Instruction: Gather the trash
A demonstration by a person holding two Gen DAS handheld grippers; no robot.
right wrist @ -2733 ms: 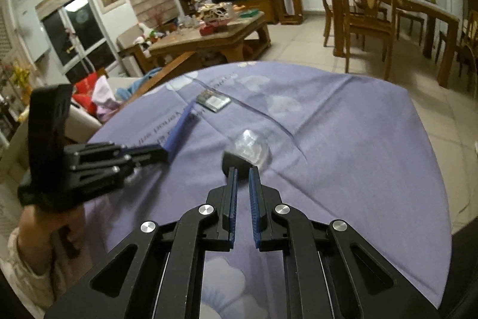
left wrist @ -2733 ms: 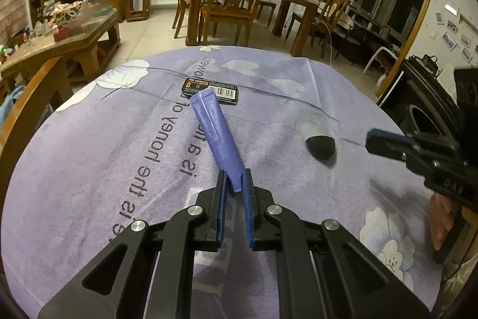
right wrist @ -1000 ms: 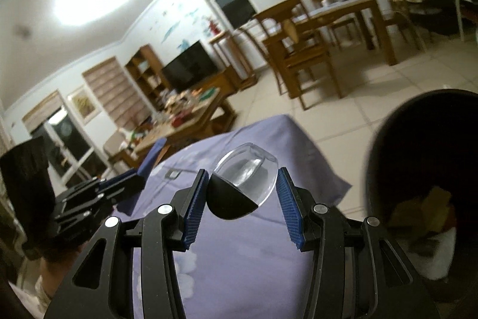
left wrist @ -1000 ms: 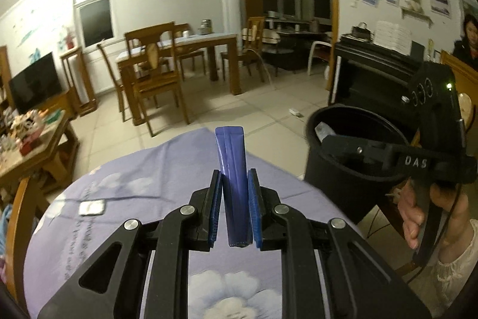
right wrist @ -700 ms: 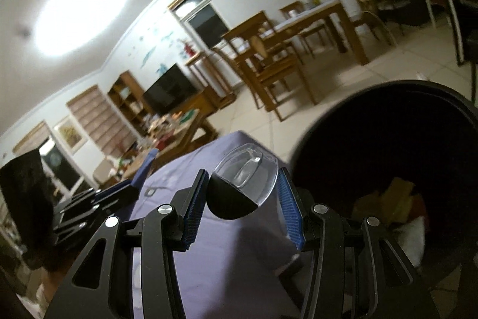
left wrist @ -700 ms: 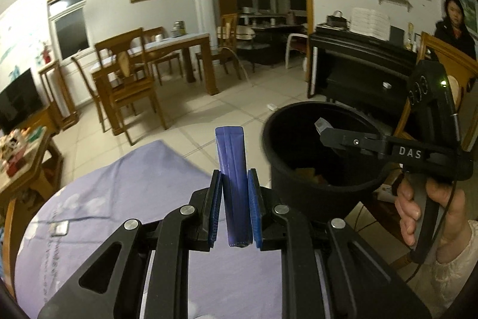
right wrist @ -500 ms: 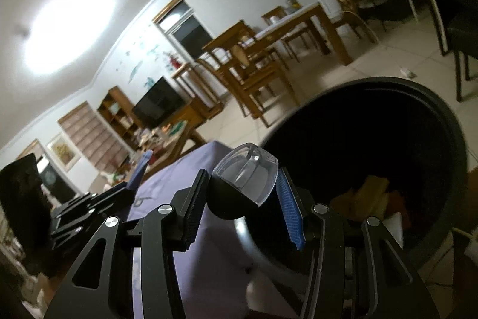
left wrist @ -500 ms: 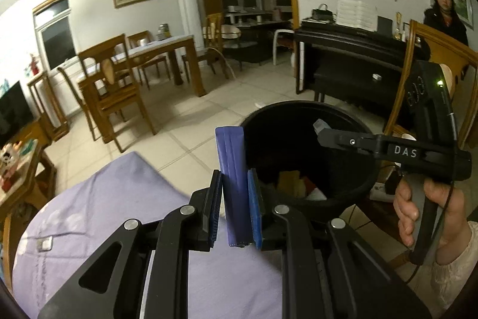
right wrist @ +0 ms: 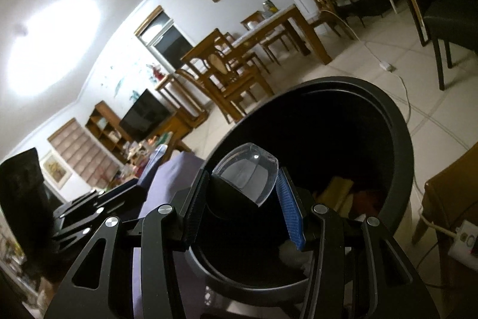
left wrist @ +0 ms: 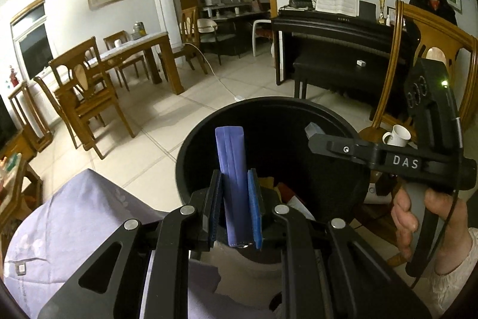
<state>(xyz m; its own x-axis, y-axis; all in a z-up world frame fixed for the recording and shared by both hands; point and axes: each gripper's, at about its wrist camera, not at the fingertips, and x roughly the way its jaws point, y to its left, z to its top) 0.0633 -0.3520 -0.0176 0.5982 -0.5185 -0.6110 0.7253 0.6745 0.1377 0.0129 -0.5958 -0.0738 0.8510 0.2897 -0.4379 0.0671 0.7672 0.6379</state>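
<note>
Carried off the lilac tablecloth and now over the round black plastic bin, ready to drop: left gripper clamped on flat purple-blue sachet, right gripper clamped on clear-domed black capsule.

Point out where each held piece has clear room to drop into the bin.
The black bin mouth is open across its far, dark half, beyond the blue wrapper and the clear-topped black piece. The bottom near its right wall is crowded with trash. In the left wrist view the right gripper crosses the right rim.
</note>
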